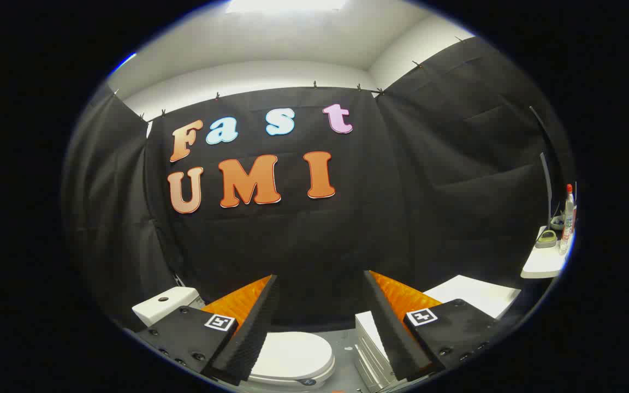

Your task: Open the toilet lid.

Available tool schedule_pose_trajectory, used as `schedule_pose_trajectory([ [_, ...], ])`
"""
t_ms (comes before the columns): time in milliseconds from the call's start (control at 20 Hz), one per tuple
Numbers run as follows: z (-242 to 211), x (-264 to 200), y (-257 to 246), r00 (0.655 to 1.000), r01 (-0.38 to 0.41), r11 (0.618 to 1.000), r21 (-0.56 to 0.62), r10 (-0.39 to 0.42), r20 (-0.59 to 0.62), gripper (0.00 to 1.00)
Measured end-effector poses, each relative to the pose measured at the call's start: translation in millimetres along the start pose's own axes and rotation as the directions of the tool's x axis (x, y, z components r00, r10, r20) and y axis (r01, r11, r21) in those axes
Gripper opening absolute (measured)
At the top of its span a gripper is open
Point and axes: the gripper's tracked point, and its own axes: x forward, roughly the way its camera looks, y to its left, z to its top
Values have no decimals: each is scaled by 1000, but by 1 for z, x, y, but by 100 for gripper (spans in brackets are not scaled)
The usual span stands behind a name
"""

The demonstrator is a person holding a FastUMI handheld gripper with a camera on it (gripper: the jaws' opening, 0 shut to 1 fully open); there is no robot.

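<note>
The gripper (320, 322) hangs high in the booth with its two fingers (249, 333) spread wide apart and nothing between them; each one is a black wedge with an orange ribbed outer face and a black plate behind it that carries a small square marker. The toilet (287, 360) stands low on the grey floor (344, 349), below the fingers and mostly under the left one, well apart from both. Its white lid (292, 352) lies flat and shut over the bowl, a smooth oval whose near end shows in the gap between the fingers, closer to the left one. The white cistern (164, 304) sits to the left of the left finger, partly hidden behind its black plate, with a round button on top. Just right of the toilet, under the right finger, stands a white cabinet (372, 344) with stepped or ribbed sides; its flat white top (473, 295) runs on past the right finger's plate. Farther right, against the black cloth wall (314, 245), a white desk (544, 265) carries a small grey-green thing (546, 238) that I cannot tell the kind of, and a clear bottle (568, 218) with a red cap standing upright beside it. A thin dark upright panel (546, 185) rises behind them. Above the cloth the white wall and ceiling (271, 49) show, with a bright light at the top
</note>
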Motion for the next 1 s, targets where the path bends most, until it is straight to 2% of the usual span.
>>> schedule_pose_trajectory([
  [1000, -13, 8, 2, 1000, -2, 1000, -2, 2, -23, 98],
])
